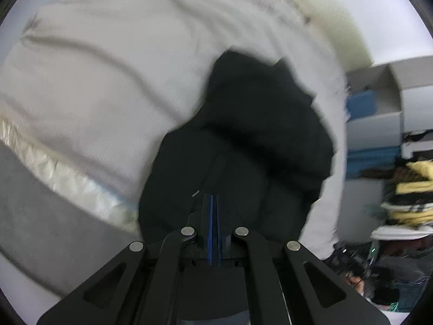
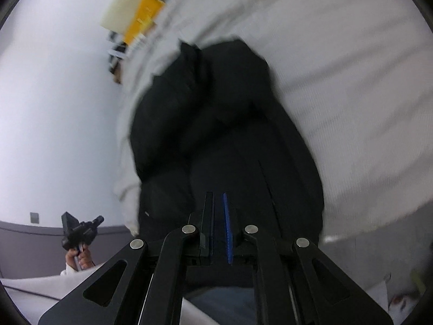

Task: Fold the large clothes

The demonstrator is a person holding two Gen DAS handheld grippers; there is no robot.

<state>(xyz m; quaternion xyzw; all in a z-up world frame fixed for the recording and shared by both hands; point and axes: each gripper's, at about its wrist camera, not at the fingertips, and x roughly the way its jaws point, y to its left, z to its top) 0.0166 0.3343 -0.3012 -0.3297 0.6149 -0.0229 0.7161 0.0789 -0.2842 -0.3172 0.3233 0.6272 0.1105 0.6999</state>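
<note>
A black garment (image 1: 259, 124) lies bunched on a white bed sheet (image 1: 108, 67), blurred in both views. My left gripper (image 1: 213, 196) hangs over its near end, its blue pads pressed together; no cloth shows between them. In the right wrist view the garment (image 2: 216, 113) fills the middle of the sheet (image 2: 338, 67). My right gripper (image 2: 217, 195) hovers above its near part with a narrow gap between the fingers and nothing pinched. The left gripper (image 2: 81, 230), held in a hand, shows at the lower left with no cloth hanging from it.
Right of the bed stand white shelves with blue boxes (image 1: 379, 103) and a pile of yellow and black clothes (image 1: 406, 189). A yellow object (image 2: 140, 19) sits beyond the bed's far end. Grey floor (image 1: 32, 203) runs along the near bed edge.
</note>
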